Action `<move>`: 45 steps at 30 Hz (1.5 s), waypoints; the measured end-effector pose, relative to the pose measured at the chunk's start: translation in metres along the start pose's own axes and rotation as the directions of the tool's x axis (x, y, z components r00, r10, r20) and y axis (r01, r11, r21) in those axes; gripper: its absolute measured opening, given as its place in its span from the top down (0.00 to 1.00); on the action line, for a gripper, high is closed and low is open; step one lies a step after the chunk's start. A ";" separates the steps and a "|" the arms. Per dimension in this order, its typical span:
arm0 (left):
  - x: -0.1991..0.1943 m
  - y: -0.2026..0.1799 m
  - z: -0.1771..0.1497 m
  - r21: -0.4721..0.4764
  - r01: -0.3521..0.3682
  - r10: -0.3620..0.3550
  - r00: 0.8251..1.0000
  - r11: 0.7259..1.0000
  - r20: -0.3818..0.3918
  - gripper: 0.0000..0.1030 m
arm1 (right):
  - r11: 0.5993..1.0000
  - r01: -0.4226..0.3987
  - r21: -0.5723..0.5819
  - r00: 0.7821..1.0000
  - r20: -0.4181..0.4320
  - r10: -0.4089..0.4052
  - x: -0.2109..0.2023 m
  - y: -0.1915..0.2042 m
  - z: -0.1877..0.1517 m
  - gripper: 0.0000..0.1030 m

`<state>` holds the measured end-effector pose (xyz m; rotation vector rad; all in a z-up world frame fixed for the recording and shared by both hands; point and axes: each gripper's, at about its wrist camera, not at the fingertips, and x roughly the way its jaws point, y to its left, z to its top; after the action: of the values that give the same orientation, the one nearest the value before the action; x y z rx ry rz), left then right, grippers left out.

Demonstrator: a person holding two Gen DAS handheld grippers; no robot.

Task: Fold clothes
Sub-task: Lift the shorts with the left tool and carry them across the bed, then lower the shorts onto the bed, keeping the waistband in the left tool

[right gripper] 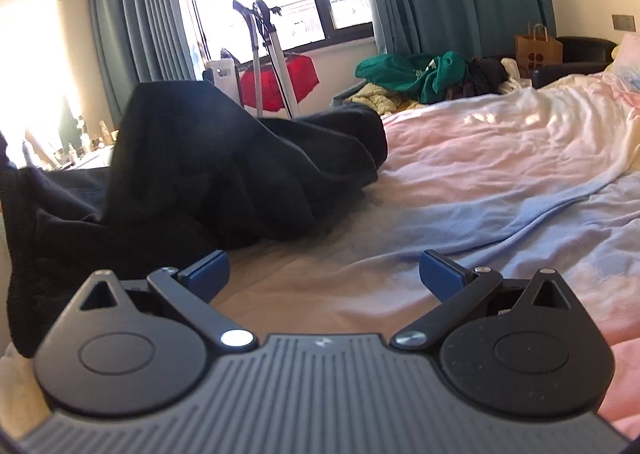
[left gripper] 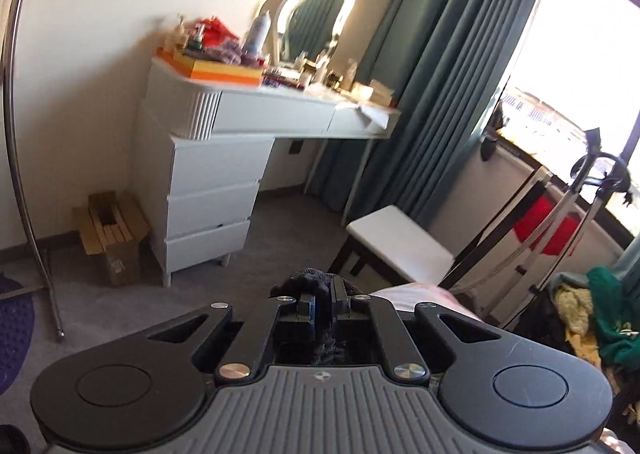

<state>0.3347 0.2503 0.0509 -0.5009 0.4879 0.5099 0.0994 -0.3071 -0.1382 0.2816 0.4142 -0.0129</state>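
A black garment (right gripper: 224, 166) lies crumpled on the left part of the bed (right gripper: 500, 158), which has a pink and blue sheet. One part of it rises up at the left. My left gripper (left gripper: 323, 300) is shut on a dark knitted edge of the black garment (left gripper: 308, 279) and is held up, facing the room. My right gripper (right gripper: 322, 268) is open and empty, low over the sheet, just right of the garment's near edge.
A white dressing table (left gripper: 240, 110) with a mirror and clutter stands by the wall, a white stool (left gripper: 400, 242) beside it. A pile of green and yellow clothes (right gripper: 416, 74) lies at the bed's far side. A drying rack with red cloth (right gripper: 280, 74) stands by the window.
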 end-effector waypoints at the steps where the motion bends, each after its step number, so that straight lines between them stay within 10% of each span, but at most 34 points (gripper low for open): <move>1: 0.010 0.002 -0.008 0.002 0.002 -0.002 1.000 1.000 -0.013 0.92 | 1.000 -0.001 -0.001 1.000 -0.008 0.001 0.006 0.000 -0.002 0.00; 3: 0.030 0.007 -0.024 0.005 0.006 -0.006 0.999 1.000 -0.038 0.90 | 1.000 0.003 -0.016 1.000 -0.025 -0.004 0.017 0.001 -0.006 0.00; 9: 0.044 0.018 -0.058 0.028 0.075 -0.071 0.990 0.997 -0.125 0.44 | 1.000 -0.007 -0.022 0.998 -0.055 0.006 0.032 0.006 -0.012 0.00; 13: -0.008 0.027 -0.068 0.077 0.120 -0.112 0.988 0.990 -0.102 0.24 | 1.000 -0.013 -0.026 0.999 -0.036 0.012 0.025 0.009 -0.010 0.00; 19: -0.110 0.054 -0.098 0.055 0.196 -0.192 0.979 0.979 -0.067 0.20 | 1.000 -0.029 -0.010 1.000 0.008 0.029 -0.002 0.006 0.001 0.00; 24: -0.175 0.093 -0.172 -0.240 0.318 -0.365 0.913 0.917 -0.184 0.20 | 0.999 -0.039 0.023 0.998 0.043 0.038 -0.027 -0.001 0.012 0.00; 26: -0.186 0.099 -0.208 -0.344 0.365 -0.457 0.856 0.865 -0.243 0.20 | 0.999 -0.036 0.032 0.998 0.050 0.034 -0.035 -0.004 0.014 0.00; 30: -0.193 0.097 -0.260 -0.371 0.386 -0.502 0.813 0.845 -0.296 0.21 | 1.000 -0.024 0.016 0.999 0.046 0.023 -0.051 -0.008 0.010 0.00; 38: -0.145 0.104 -0.271 -0.425 0.321 -0.456 0.849 0.846 -0.266 0.24 | 1.000 -0.023 0.000 0.998 0.056 0.023 -0.072 -0.011 0.006 0.00; 45: -0.113 0.120 -0.275 -0.548 0.260 -0.449 0.859 0.795 -0.245 0.25 | 0.999 -0.036 0.018 0.999 0.031 0.035 -0.057 -0.010 0.000 0.00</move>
<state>0.0951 0.1508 -0.1377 -1.1855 0.5985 0.1561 0.0469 -0.3192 -0.1178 0.3066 0.3783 0.0139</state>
